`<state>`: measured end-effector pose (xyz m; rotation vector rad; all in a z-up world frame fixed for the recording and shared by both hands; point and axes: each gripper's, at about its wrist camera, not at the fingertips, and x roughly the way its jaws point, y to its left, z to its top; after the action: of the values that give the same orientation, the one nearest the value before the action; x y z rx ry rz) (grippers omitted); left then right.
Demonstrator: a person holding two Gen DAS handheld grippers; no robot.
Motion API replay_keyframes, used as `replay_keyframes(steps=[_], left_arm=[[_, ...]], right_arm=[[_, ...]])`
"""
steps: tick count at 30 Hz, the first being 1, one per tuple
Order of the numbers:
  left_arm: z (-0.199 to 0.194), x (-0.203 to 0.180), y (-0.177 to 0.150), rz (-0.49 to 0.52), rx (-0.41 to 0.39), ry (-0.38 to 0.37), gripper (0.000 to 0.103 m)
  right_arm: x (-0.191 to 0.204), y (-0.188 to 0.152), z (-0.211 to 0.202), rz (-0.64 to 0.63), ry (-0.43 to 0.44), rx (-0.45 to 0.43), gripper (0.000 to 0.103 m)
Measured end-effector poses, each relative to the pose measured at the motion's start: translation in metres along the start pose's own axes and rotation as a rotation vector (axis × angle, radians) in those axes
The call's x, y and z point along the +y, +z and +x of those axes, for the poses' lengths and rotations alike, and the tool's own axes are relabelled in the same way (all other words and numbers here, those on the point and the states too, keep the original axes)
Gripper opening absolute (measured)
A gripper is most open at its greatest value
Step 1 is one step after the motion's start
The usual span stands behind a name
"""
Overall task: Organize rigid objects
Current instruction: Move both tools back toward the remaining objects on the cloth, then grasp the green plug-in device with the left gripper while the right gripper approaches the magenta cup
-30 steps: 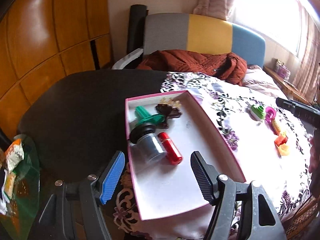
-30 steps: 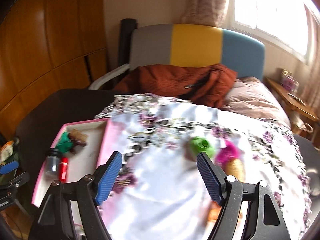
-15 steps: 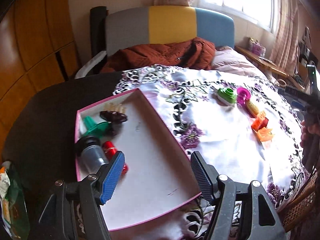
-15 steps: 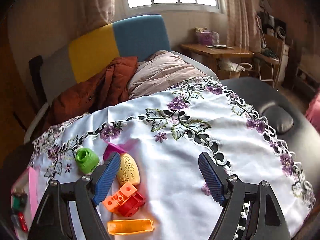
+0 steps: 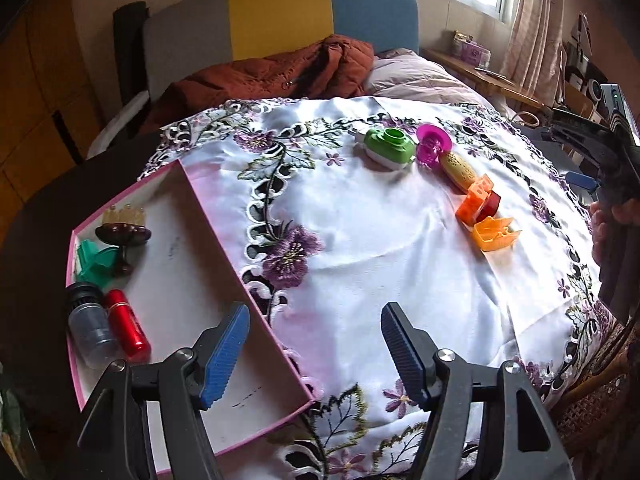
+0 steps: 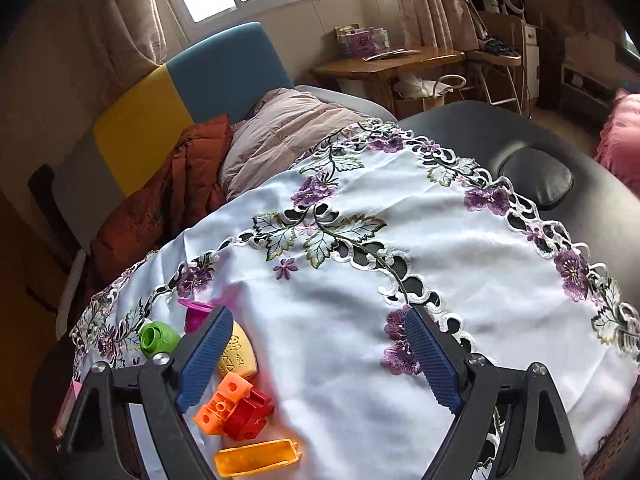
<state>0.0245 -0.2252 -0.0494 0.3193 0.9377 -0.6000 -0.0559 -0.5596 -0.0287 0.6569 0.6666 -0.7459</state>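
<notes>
Left claw (image 5: pixel 314 350) is hovering spread and empty; right claw (image 6: pixel 318 354), jaws widening on nothing, is partly hiding the cream egg-shaped toy (image 6: pixel 237 354).

A satiny white tablecloth (image 5: pixel 360 264) with embroidered purple flowers and cut-out lace edging covers the dark, leather-like desk (image 6: pixel 560 148). The pink box (image 5: pixel 224 220) looks like matt cardboard with a scuffed white floor. The orange block (image 5: pixel 474 200), green piece (image 5: pixel 388 144) and amber tray (image 5: pixel 494 234) are smooth moulded plastic; the red tube (image 5: pixel 128 326) gleams like metal. Ribbed blue pads (image 5: pixel 224 356) line the matt black left hand-held gripper (image 5: pixel 316 354).
</notes>
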Motion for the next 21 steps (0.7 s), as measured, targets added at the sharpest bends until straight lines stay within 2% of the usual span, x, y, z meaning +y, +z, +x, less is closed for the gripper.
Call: replay_keyframes(steps=[5,11,14,19,21], left_arm=[[0.013,-0.019,0.011,0.018,0.019,-0.084,0.068],[0.032,-0.038,0.038,0.021,0.033,-0.179,0.066],[0.047,-0.035,0.059,-0.025,0.055,-0.195,0.062],[0.069,-0.03,0.099,-0.096,0.044,-0.207,0.063],[0.083,-0.031,0.114,-0.13,0.06,-0.236,0.064]], right_arm=[[-0.01,0.002,0.004,0.057,-0.005,0.02,0.089],[-0.009,0.003,0.01,0.06,0.009,0.049,0.089],[-0.008,0.002,0.012,0.059,0.023,0.062,0.089],[-0.005,0.001,0.015,0.056,0.052,0.085,0.09],[-0.004,0.001,0.016,0.054,0.067,0.094,0.09]])
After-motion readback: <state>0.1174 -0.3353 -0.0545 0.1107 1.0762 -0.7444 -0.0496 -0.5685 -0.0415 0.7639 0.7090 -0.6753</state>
